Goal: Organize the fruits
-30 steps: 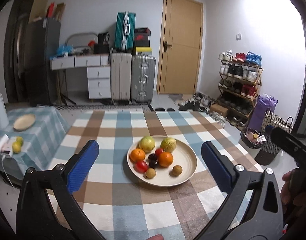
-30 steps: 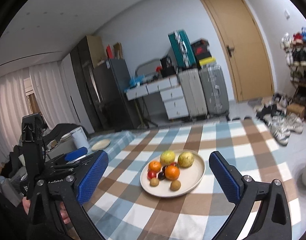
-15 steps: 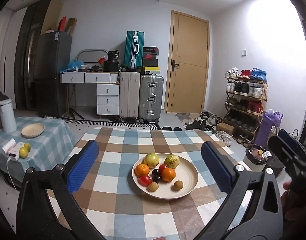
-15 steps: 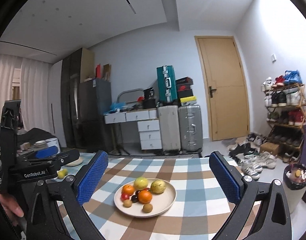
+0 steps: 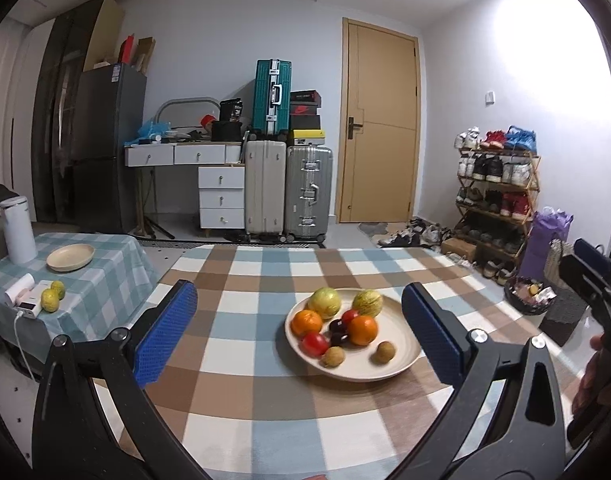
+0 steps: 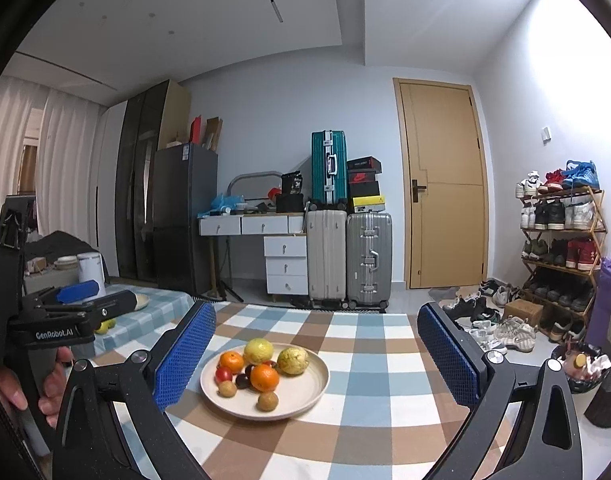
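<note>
Both cameras have tipped upward since a second ago, so the plate (image 5: pixel 401 364) of fruit now sits lower in each view and more of the far wall and door (image 5: pixel 379 124) shows. The left gripper (image 5: pixel 299 332) has its blue pads (image 5: pixel 165 332) spread wide with nothing between them, held above the checked tablecloth (image 5: pixel 265 396) near the plate. The right gripper (image 6: pixel 315 354) is spread just as wide and empty, also hovering short of the plate.

The plate rests on the checked tablecloth, a little right of centre in the left view. On it lie two oranges (image 5: pixel 306 323), one at the left and one (image 5: pixel 362 330) nearer the middle, two yellow-green fruits at the far rim (image 5: pixel 324 302) (image 5: pixel 368 302), a red tomato-like fruit (image 5: pixel 315 343) at the near left, dark plums (image 5: pixel 337 326) in the centre touching the oranges, and two small brown fruits (image 5: pixel 332 357) (image 5: pixel 384 351) at the near side, apart from each other.

To the left stands a lower table with a green checked cloth (image 5: pixel 105 280). It carries an empty small plate (image 5: pixel 70 257), a white flask (image 5: pixel 18 230) and two yellow-green fruits (image 5: pixel 53 296) beside a white device. In the right view the other handheld gripper (image 6: pixel 45 320) shows at the left edge, gripped by a hand (image 6: pixel 9 384).
</note>
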Tool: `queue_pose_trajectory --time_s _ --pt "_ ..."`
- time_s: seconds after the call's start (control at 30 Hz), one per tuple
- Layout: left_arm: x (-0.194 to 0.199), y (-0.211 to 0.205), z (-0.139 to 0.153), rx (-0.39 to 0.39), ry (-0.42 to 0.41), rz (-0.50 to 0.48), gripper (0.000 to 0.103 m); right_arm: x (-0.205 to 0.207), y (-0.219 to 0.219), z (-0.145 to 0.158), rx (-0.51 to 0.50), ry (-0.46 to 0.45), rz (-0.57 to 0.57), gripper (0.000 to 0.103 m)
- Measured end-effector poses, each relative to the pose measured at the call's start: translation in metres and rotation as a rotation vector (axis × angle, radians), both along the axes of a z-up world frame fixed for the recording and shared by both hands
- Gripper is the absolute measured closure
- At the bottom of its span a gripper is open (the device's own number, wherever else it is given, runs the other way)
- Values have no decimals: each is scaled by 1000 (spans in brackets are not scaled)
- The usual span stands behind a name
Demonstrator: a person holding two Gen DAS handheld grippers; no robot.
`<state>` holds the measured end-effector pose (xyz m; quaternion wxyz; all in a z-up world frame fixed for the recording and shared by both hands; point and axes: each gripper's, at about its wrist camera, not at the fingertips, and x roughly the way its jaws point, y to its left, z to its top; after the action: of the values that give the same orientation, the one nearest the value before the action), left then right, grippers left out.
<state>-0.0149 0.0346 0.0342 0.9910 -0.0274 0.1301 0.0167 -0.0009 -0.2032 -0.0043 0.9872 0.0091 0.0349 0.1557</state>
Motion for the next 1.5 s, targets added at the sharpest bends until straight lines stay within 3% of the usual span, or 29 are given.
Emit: queue_pose_trajectory --time_s 0.27,0.73,1.07,1.5 --pt "13 9 -37 22 37 16 1 8 0 -27 -16 55 -1 0" --pt "33 16 -74 46 65 62 1 26 4 -55 -34 148 19 0" --pt "40 17 -80 40 67 55 1 39 10 -64 -82 232 23 0" --pt "41 17 -81 42 66 55 1 38 12 -64 -87 223 42 0"
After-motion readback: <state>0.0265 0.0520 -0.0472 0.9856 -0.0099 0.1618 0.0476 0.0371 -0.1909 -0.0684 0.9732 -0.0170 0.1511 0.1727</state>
